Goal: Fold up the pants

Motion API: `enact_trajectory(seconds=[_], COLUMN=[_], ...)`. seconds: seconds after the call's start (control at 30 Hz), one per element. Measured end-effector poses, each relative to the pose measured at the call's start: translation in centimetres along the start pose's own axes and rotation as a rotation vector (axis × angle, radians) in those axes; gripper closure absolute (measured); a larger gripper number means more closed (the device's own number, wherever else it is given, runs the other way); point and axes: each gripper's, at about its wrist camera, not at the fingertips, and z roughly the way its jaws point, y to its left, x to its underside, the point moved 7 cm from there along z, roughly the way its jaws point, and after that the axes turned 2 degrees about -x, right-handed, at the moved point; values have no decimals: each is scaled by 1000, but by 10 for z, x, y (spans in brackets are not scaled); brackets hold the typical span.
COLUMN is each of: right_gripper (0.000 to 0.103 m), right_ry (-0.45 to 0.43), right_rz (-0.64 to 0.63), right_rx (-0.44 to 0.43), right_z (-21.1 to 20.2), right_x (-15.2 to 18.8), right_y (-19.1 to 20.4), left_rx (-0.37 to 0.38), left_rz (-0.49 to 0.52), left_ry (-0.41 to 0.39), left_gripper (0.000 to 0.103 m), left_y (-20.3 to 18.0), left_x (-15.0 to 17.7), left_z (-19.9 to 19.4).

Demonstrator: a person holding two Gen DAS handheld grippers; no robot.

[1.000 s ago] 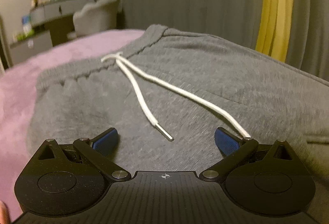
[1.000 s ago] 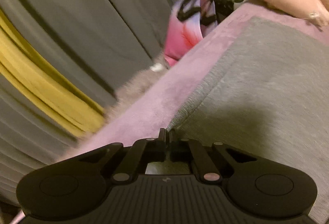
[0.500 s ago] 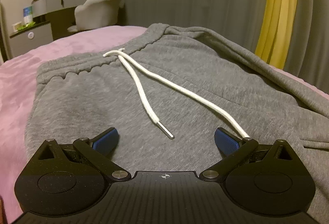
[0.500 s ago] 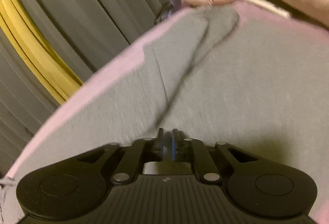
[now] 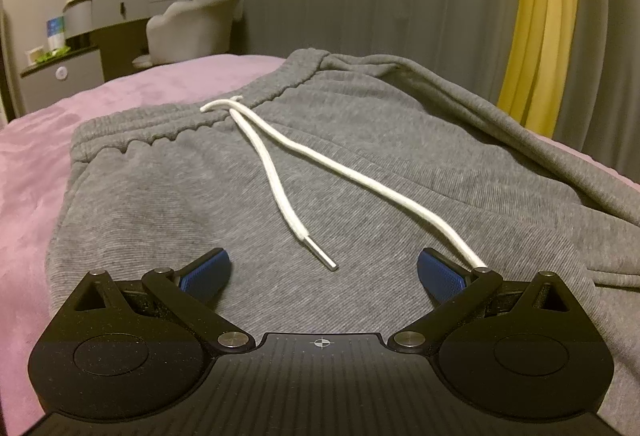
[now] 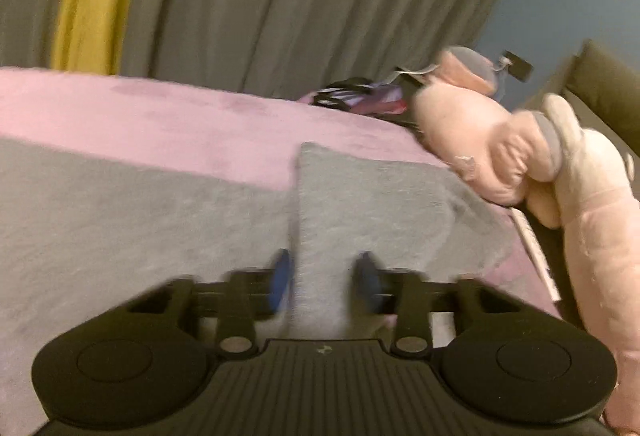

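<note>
Grey sweatpants [image 5: 360,164] lie flat on a pink blanket [image 5: 36,172], waistband far from me, white drawstring [image 5: 276,176] trailing toward the camera. My left gripper [image 5: 323,274] rests low over the pants, open, with the drawstring's metal tip just in front of its blue pads [image 5: 208,270]. In the blurred right wrist view a grey pant leg [image 6: 140,216] runs across the blanket, and a raised fold of it [image 6: 324,236] stands between the jaws of my right gripper [image 6: 323,278]. Those jaws are closing; the pads [image 6: 280,276] are still a little apart.
A pink plush toy [image 6: 500,140] lies at the right edge of the bed beside the pant leg's end. Grey curtains with a yellow strip [image 5: 536,16] hang behind. A dressing table [image 5: 120,4] and padded chair [image 5: 192,24] stand far left.
The right gripper rolled back to level and swept across the bed along the pant leg; its jaws, shut before, now stand slightly apart. The left gripper has not moved.
</note>
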Motion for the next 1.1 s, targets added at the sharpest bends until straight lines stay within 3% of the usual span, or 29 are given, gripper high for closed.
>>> enact_trajectory(seconds=[0.03, 0.13, 0.23, 0.3, 0.37, 0.4, 0.43, 0.47, 0.5, 0.53, 0.6, 0.7, 0.77, 0.8, 0.9, 0.97, 1.1], right_gripper=[96, 97, 97, 97, 97, 94, 94, 94, 81, 63, 54, 56, 78, 98, 96, 94, 94], right_ry=[17, 3, -128, -155, -71, 11, 83, 99, 93, 80, 51, 49, 43, 39, 65, 76, 78], right_rz=[58, 399, 877, 1045, 1084, 1100, 1147, 1193, 1230, 1242, 1218, 1227, 1261, 1268, 1305, 1325, 1356], right_rx=[1, -31, -147, -117, -56, -37, -54, -96, -143, -173, -232, -324, -369, -392, -462, -488, -509], right_z=[4, -10, -62, -78, -68, -57, -45, -40, -37, -37, -35, -29, -28, -28, -17, -14, -10], right_x=[0, -4, 27, 60, 94, 108, 117, 122, 122, 120, 114, 107, 107, 106, 107, 109, 114], right_y=[-12, -66, -129, -148, -152, -151, -151, -151, -150, -149, -142, -132, -133, -131, -128, -128, -127], left_rx=[1, 1, 5, 5, 5, 9, 12, 15, 18, 18, 39, 157, 239, 293, 390, 389, 383], left_rz=[-1, -1, -6, -4, -4, -7, -10, -8, 5, 18, 6, -24, -55, -86, -183, -224, -248], left_ry=[0, 0, 5, 10, 12, 16, 20, 27, 46, 74, 84, 7, 26, 66, 207, 274, 321], left_gripper=[0, 0, 0, 0, 0, 0, 0, 0, 0, 0, 0, 0, 0, 0, 0, 0, 0], left_y=[0, 0, 0, -1, 0, 0, 0, 0, 0, -2, -5, -21, -36, -46, -71, -84, -102], left_x=[0, 0, 0, -1, -2, -3, -3, -5, -7, -11, -25, -64, -90, -103, -130, -143, -154], left_z=[0, 0, 1, 1, 1, 2, 2, 2, 1, -1, -11, -23, -14, -4, 37, 64, 99])
